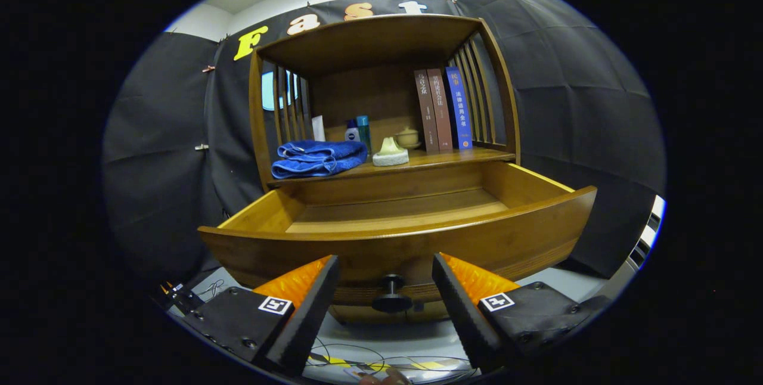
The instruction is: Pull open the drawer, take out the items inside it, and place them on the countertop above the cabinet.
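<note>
Drawer (393,236) stands pulled well out of the wooden cabinet (381,45), and what you can see of its floor from here is bare wood; the near part of the inside is hidden behind the front panel. Your gripper (384,275) has its fingers spread apart, closed on nothing, one on each side of the dark round knob (391,294) at the middle of the drawer front. The knob sits between the fingertips without touching either.

On the countertop (453,158) above the drawer, a folded blue towel (319,157) lies at the left end near the front edge. Just right of it, toward the middle, rests a small pale item (391,152), with a little cream lidded pot (408,137) behind it. Some small bottles (358,129) stand against the back panel behind the towel. Three books (444,109) stand upright at the right end, beside the slatted side.

Below the fingers, thin cables (381,361) trail over a pale floor.
</note>
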`<state>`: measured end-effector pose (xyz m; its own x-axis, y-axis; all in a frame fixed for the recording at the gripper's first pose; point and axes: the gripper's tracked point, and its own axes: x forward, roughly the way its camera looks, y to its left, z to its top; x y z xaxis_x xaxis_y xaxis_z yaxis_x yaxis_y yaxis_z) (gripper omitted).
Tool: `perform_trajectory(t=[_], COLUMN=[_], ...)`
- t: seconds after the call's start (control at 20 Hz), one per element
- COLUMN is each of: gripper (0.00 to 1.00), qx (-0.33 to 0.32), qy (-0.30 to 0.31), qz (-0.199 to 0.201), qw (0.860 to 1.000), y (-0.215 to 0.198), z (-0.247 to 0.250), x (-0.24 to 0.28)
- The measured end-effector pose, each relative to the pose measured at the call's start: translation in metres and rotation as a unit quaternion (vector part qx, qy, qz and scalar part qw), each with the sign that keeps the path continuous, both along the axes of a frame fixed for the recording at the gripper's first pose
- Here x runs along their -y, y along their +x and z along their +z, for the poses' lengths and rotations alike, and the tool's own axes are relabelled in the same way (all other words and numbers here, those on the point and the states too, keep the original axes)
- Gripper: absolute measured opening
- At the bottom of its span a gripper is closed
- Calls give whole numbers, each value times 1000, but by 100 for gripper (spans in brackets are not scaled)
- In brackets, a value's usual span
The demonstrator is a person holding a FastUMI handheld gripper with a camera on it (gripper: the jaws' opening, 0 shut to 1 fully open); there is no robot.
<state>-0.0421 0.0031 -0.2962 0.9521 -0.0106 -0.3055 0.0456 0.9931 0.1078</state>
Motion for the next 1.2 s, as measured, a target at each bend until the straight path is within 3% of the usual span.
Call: perform_trajectory(t=[0.55,1.2], gripper=[97,97], qx=[-20,-32], qy=[3,14], qz=[-16,-18], qw=[1000,999], y=[16,115], z=[-10,-9], x=[4,9])
